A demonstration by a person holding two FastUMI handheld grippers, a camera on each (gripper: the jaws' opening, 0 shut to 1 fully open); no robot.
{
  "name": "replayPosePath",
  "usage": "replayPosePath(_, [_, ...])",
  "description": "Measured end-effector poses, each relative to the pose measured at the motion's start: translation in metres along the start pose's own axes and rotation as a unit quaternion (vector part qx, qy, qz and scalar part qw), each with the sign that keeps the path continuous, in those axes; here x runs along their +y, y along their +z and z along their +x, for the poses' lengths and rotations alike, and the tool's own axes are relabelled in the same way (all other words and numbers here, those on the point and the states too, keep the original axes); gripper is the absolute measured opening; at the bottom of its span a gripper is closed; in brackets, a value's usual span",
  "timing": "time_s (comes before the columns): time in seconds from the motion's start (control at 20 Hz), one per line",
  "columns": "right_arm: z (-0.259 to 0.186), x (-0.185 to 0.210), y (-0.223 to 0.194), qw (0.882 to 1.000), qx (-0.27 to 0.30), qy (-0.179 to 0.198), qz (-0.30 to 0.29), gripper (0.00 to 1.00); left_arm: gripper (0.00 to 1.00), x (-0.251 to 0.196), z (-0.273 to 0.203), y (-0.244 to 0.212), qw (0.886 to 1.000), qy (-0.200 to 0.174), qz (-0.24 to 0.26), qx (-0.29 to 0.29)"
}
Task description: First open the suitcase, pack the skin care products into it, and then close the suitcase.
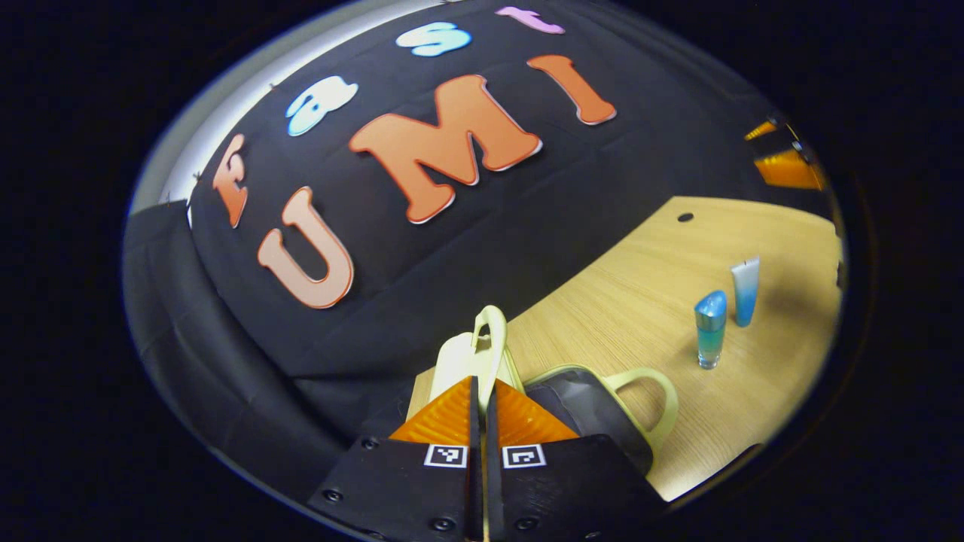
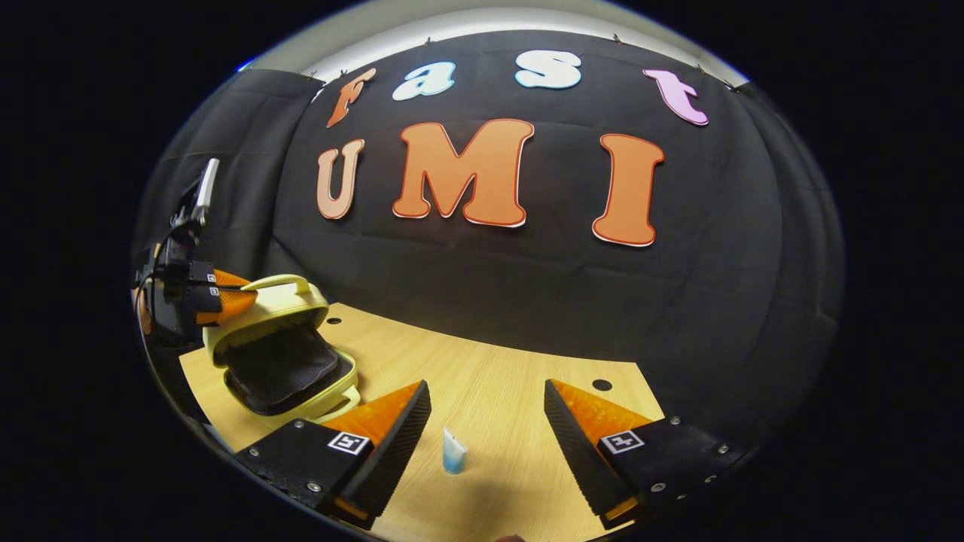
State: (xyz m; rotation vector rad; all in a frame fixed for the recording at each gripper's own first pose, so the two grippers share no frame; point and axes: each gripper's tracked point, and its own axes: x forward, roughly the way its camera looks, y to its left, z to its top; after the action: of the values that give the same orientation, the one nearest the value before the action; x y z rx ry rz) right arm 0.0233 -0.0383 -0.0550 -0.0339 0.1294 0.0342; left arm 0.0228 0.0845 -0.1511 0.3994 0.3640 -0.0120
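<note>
Suitcase [image 2: 282,354] left of tube [image 2: 453,452], on table [image 2: 489,376].

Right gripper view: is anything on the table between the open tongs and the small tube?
Nothing visible. The white-and-blue tube stands upright on bare table in the gap ahead of the right tongs, whose fingers are spread and not touching it.

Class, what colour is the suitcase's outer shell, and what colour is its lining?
The suitcase is pale yellow outside with a dark lining; right gripper view shows it best.
</note>
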Motion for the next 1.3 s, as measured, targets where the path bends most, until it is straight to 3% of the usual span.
replayPosePath(0.35, [0.012,0.042,0.01,1.0,0.016,-0.026,0.009,0.96,0.02,0.119,0.006,-0.03,0.988,0.037,-0.15,-0.02])
replayPosePath(0.5, [0.018,0.059,0.01,0.999,0.026,-0.036,0.013,0.96,0.03,0.168,0.015,-0.063,0.986,0.073,-0.15,-0.002])
replayPosePath(0.7, [0.017,0.073,0.013,0.998,0.029,-0.053,-0.007,0.95,0.03,0.21,0.025,-0.106,0.984,0.082,-0.16,0.02])
replayPosePath(1.3, [0.019,0.099,0.003,0.996,0.056,-0.068,-0.013,0.96,0.03,0.266,0.054,-0.279,0.961,0.12,-0.183,0.167])
